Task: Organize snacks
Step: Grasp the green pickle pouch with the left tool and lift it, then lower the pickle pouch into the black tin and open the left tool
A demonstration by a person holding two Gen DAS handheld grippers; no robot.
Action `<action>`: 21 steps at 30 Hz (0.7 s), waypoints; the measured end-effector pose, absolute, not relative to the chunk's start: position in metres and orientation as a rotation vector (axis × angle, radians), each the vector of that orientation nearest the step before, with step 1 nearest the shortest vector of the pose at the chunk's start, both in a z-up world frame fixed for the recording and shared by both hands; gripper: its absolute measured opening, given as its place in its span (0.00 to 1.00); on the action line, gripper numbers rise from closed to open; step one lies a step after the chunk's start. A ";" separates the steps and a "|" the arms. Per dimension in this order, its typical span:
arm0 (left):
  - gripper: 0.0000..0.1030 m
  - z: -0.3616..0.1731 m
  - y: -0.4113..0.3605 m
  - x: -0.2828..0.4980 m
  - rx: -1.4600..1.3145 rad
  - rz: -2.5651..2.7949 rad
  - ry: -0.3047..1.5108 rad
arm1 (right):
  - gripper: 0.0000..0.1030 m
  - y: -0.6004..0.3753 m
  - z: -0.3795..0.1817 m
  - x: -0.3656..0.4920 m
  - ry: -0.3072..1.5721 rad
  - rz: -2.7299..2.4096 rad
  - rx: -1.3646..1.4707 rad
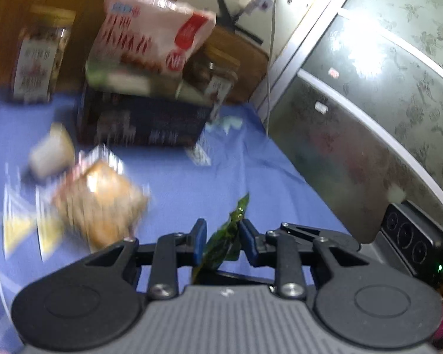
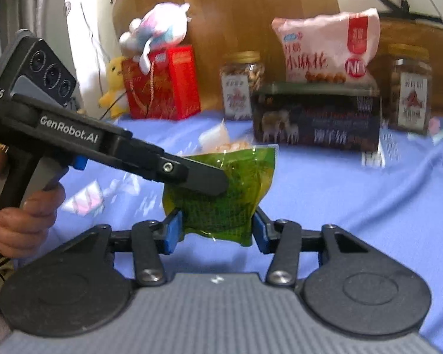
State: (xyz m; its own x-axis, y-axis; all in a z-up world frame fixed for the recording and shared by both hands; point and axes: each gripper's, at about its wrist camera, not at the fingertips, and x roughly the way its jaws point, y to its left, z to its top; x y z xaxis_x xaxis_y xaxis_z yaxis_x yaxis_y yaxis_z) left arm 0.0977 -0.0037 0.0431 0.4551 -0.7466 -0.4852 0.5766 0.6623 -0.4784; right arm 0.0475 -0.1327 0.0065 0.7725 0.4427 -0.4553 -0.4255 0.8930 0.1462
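Pinching the green snack pouch (image 2: 221,194), left claw (image 2: 203,181); right claw (image 2: 215,231) half-open around it.

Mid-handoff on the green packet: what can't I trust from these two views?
- Right gripper: whether its pads press the green packet; its own fingers hide the contact.
- Snack packets on the cloth, left view: motion blur, contents unreadable.
- Jar labels: too blurred to read.
- Dark box lower right corner, left view: blurred.
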 end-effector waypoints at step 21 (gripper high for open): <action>0.33 0.090 -0.081 0.291 -0.217 -0.742 0.612 | 0.51 -0.186 0.046 0.222 0.317 0.268 -0.040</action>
State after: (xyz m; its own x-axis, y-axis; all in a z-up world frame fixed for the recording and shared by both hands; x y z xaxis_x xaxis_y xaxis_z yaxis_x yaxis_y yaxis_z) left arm 0.2912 -0.0809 0.0900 0.5737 -0.6889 -0.4431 0.5665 0.7244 -0.3927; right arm 0.2224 -0.1862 0.0457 0.9153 0.2538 -0.3128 -0.2662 0.9639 0.0034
